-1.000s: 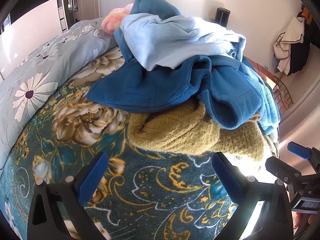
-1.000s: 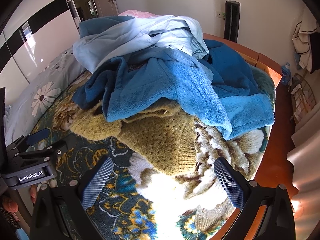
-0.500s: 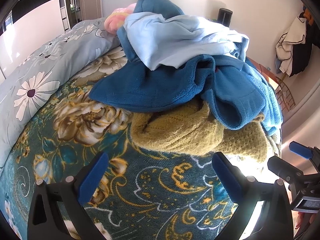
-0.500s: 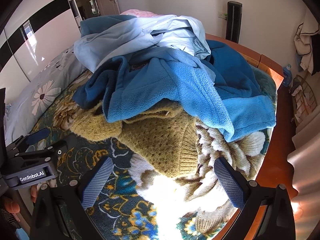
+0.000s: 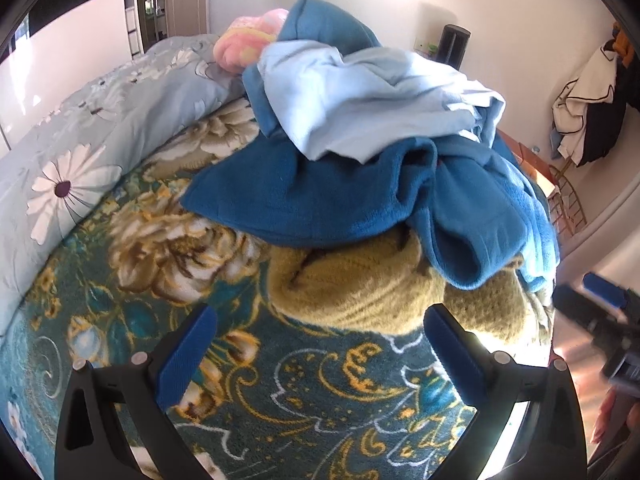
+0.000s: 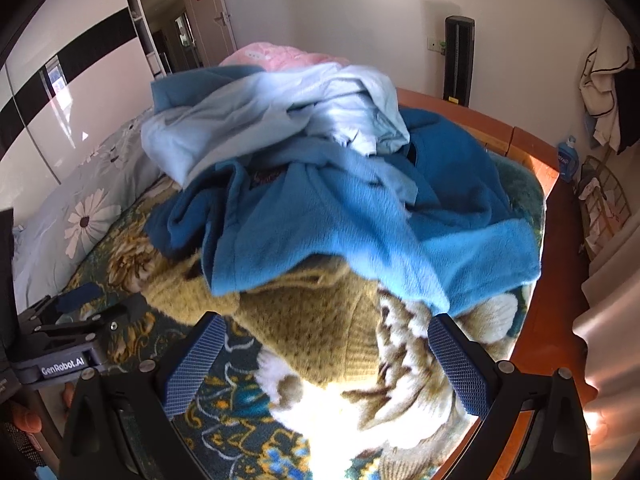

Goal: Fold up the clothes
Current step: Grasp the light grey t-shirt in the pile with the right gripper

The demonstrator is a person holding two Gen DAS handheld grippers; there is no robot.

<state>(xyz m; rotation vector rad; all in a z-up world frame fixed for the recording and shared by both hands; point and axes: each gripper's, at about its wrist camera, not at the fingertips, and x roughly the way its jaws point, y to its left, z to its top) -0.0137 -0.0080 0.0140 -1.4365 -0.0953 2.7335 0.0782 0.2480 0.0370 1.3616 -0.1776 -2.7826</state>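
Both grippers hang spread wide and empty over the bed, which suits a start: nothing has been picked out of the heap, so each is poised to choose an edge. Left gripper [image 5: 320, 344] has its blue pads well apart, with only the teal floral blanket [image 5: 320, 412] between them; just ahead of its fingertips lies the rounded, rolled end of the mustard knit sweater [image 5: 360, 292], near but not touching. Right gripper [image 6: 320, 344] is equally wide, and the sweater's knitted body [image 6: 320, 332] sits between and just beyond its pads, so it looks the likeliest first garment, being lowest in front and nearest both tools. Draped over the sweater's far side is a blue fleece jacket [image 6: 360, 224], its hem overhanging the knit, and higher and farther back rests a pale blue shirt [image 6: 260, 120], crumpled on top. Because the fleece lies on the sweater, pulling the knit out will probably drag the jacket along unless the upper pieces are lifted first. Beyond the heap, a pink bundle [image 5: 252, 40] sits against a grey daisy-print quilt [image 5: 100, 128] to the left gripper's far left. Each gripper shows at the edge of the other's view, side by side.
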